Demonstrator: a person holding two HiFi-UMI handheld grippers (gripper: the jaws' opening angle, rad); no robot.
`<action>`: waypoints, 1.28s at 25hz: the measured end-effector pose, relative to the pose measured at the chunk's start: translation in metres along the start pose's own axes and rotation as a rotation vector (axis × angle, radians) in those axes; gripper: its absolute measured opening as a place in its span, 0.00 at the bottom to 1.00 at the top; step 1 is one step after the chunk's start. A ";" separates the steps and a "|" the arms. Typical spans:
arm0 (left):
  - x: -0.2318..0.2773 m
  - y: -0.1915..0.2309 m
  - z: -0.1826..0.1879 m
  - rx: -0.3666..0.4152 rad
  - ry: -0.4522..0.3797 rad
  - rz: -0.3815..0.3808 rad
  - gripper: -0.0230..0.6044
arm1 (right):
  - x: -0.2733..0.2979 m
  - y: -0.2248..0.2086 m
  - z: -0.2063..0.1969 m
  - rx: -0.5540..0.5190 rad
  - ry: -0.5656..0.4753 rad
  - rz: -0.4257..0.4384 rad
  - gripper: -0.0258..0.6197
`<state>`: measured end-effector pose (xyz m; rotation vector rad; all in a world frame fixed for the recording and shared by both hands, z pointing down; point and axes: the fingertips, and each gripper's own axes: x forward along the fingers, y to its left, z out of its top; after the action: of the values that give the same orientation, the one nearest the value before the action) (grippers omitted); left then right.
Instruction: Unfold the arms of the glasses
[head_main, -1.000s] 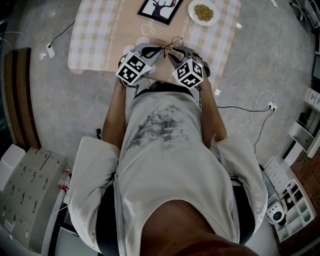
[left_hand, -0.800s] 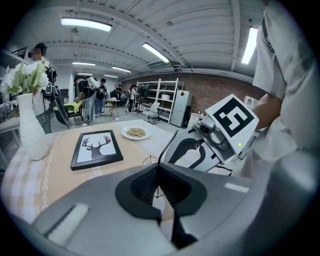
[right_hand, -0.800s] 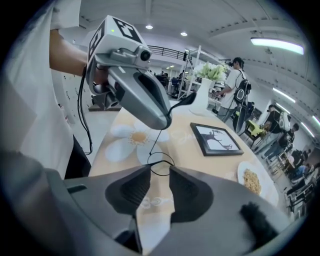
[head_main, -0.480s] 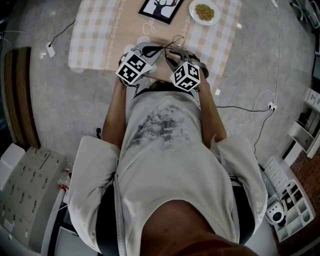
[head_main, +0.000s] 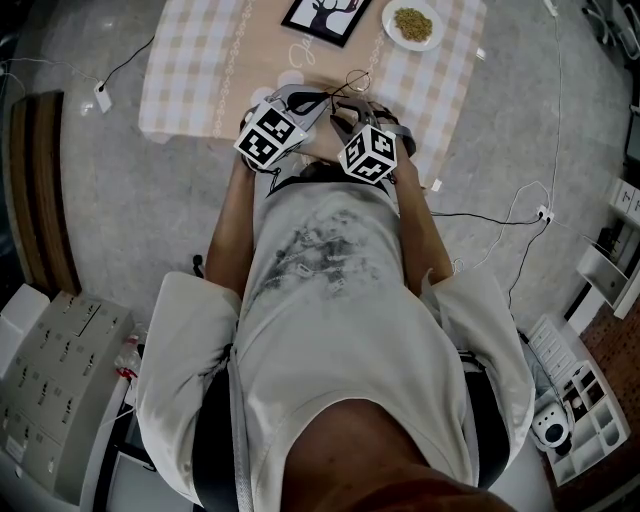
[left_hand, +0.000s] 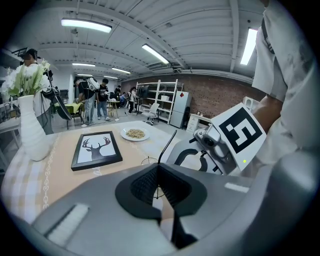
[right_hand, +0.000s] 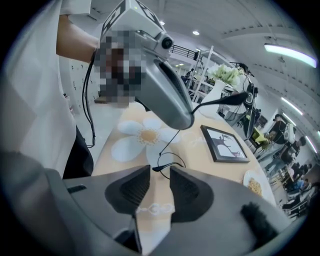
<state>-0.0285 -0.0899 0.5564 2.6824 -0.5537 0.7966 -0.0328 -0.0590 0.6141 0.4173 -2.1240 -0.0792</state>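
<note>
Left gripper clamps the glasses, one arm rising from its jaws; right gripper hangs released, jaws having just been opening, nothing pressed between them.
We judge the other arm is best taken near its dark tip, just ahead of the right jaws, and swung out slowly while our left grip holds firm. Beyond the left gripper a white vase, a deer picture and a plate of food sit on the checked cloth; farther off, people, shelves, a brick wall.

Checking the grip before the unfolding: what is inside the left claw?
The left claw is shut on the glasses, on their thin black wire; the pinched stretch is hidden between its pads.
</note>
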 end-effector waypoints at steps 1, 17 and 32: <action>0.000 0.000 0.000 0.000 0.000 0.000 0.05 | 0.000 0.000 0.000 0.001 0.000 -0.002 0.24; 0.000 -0.001 -0.001 -0.003 -0.004 -0.009 0.05 | 0.003 -0.003 0.001 -0.005 0.021 -0.020 0.12; -0.003 0.001 -0.007 -0.001 0.003 0.000 0.05 | -0.014 -0.017 0.009 0.029 0.013 -0.084 0.09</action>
<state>-0.0341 -0.0869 0.5610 2.6798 -0.5536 0.7992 -0.0289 -0.0710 0.5941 0.5226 -2.0970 -0.0943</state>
